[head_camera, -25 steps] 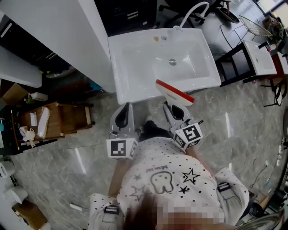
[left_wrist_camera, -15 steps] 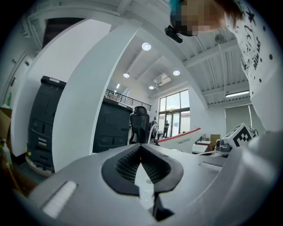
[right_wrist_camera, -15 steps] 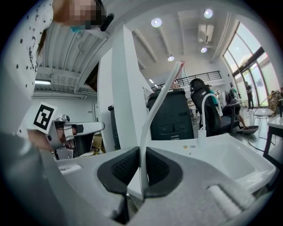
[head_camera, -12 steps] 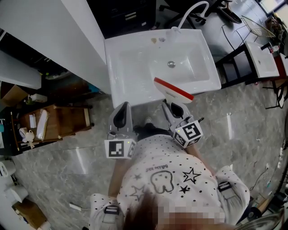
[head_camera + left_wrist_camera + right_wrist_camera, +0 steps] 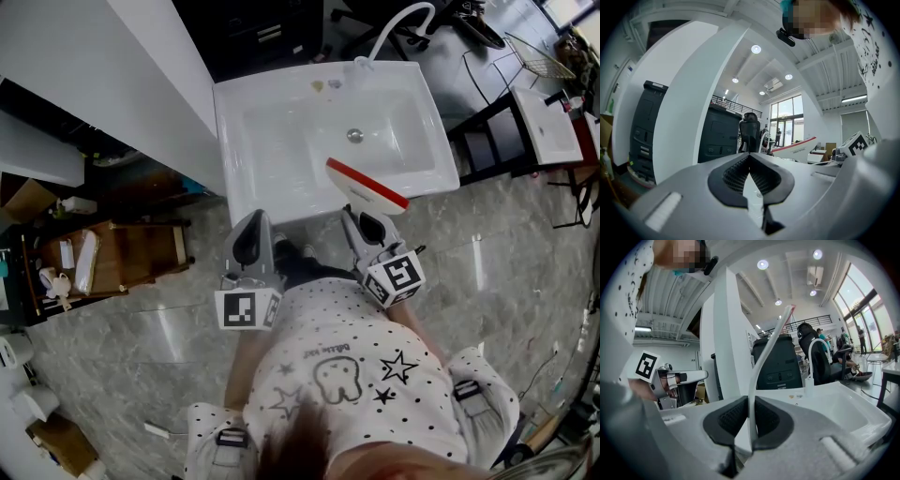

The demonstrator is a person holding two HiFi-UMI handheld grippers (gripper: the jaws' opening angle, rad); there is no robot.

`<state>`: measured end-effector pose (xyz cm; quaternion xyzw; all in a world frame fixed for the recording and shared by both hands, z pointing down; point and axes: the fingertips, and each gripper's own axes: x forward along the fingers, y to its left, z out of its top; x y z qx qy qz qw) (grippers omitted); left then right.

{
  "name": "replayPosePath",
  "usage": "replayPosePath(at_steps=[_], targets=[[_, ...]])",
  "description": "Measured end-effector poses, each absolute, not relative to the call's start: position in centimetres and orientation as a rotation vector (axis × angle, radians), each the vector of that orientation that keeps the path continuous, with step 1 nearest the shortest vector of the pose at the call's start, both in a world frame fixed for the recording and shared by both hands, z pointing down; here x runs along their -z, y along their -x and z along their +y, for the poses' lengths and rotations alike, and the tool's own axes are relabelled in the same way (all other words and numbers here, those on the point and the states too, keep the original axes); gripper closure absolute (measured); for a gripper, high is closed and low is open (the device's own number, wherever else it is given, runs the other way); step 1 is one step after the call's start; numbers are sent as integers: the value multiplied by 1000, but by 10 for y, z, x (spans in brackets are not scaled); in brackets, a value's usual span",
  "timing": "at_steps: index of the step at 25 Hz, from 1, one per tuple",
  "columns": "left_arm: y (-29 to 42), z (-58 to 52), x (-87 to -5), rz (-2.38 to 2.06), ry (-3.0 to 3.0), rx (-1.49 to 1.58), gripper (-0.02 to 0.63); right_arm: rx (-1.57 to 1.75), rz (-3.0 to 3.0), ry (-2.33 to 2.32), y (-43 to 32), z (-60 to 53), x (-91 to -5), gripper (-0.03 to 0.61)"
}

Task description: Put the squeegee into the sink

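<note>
The squeegee (image 5: 367, 187), white with a red strip along its blade, juts over the front right rim of the white sink (image 5: 281, 122). My right gripper (image 5: 364, 217) is shut on its handle. In the right gripper view the squeegee (image 5: 761, 357) rises edge-on from between the pads of the right gripper (image 5: 751, 401), with the sink (image 5: 843, 408) ahead to the right. My left gripper (image 5: 251, 220) hangs just short of the sink's front edge, shut, with nothing in it. In the left gripper view the left gripper (image 5: 749, 157) has its tips together, and the squeegee (image 5: 797, 149) shows to the right.
A curved white faucet (image 5: 398, 23) stands at the sink's back edge. A white panel (image 5: 141, 84) rises left of the sink. A wooden shelf unit (image 5: 112, 253) sits on the floor at left. A black stand with another white basin (image 5: 539, 117) is at right.
Both grippers have moved forward towards the sink. The squeegee's blade now reaches a little further over the front rim.
</note>
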<state>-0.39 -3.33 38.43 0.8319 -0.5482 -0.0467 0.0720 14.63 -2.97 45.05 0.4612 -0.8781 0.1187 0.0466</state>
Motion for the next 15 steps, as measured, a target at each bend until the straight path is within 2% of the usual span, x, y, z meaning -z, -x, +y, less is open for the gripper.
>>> replayPosePath(at_steps=[15], targets=[[21, -85, -378, -1577, -2511, 150, 621, -391, -2638, -1467, -129, -73, -445, 554]])
